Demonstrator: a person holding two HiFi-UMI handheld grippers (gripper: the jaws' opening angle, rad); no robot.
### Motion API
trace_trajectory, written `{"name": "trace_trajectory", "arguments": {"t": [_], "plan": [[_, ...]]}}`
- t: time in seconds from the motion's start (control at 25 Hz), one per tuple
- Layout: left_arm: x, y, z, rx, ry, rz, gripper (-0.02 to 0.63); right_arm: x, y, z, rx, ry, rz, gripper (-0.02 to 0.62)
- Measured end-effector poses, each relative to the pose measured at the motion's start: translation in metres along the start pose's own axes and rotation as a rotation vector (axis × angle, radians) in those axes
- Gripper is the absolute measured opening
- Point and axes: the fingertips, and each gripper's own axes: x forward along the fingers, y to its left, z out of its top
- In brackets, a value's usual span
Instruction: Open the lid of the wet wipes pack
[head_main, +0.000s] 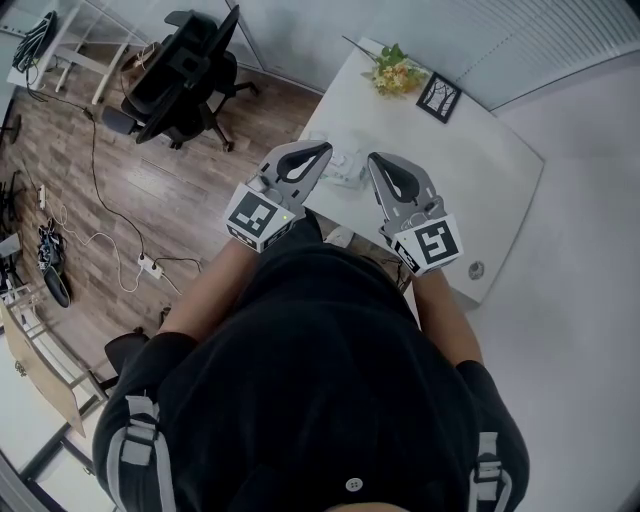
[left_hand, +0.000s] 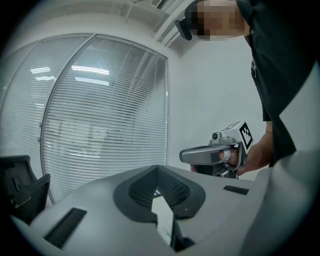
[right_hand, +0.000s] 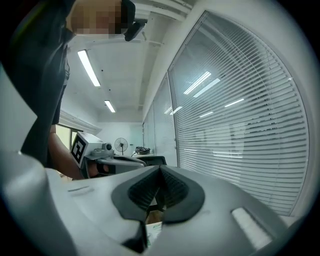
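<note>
Both grippers were up in the air over the near edge of the white table (head_main: 480, 170), pointing roughly level, well above the top. The left gripper (head_main: 322, 152) had its jaws pressed together at the tips with nothing between them, and its own view showed the same thing: dark pads meeting in a point. The right gripper (head_main: 376, 160) matched it, jaws closed and empty. The two sat side by side with a small gap between them.

The pack (head_main: 347, 167) lay on the table in that gap, below the tips, and neither gripper was touching it. It was small and whitish from the head view, so I couldn't tell whether the lid was up or down.

At the far end of the table were some flowers (head_main: 395, 72) and a dark frame (head_main: 438, 97). A black chair (head_main: 185, 70) stood on the wood floor to the left.
</note>
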Motion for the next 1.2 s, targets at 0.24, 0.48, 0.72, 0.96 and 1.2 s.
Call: {"name": "trace_trajectory", "arguments": {"t": [0.24,0.48,0.72,0.96,1.2], "plan": [[-0.001,-0.006,0.006,0.012,-0.008,-0.004,0.003,0.000,0.006,0.004,-0.014,-0.001,0.013,0.011],[-0.004,-0.006,0.003,0.014,0.012,0.004,0.003,-0.002,0.007,0.004,-0.016,-0.002,0.012,0.011],[-0.006,-0.012,0.005,0.021,-0.001,0.005,0.003,-0.006,0.013,0.005,-0.028,0.002,0.017,0.011],[-0.005,-0.015,0.005,0.014,-0.004,-0.001,0.003,-0.008,0.013,0.003,-0.029,0.008,0.018,0.011],[-0.005,-0.016,0.005,0.017,-0.003,0.001,0.003,-0.010,0.010,0.003,-0.029,0.008,0.015,0.011]]}}
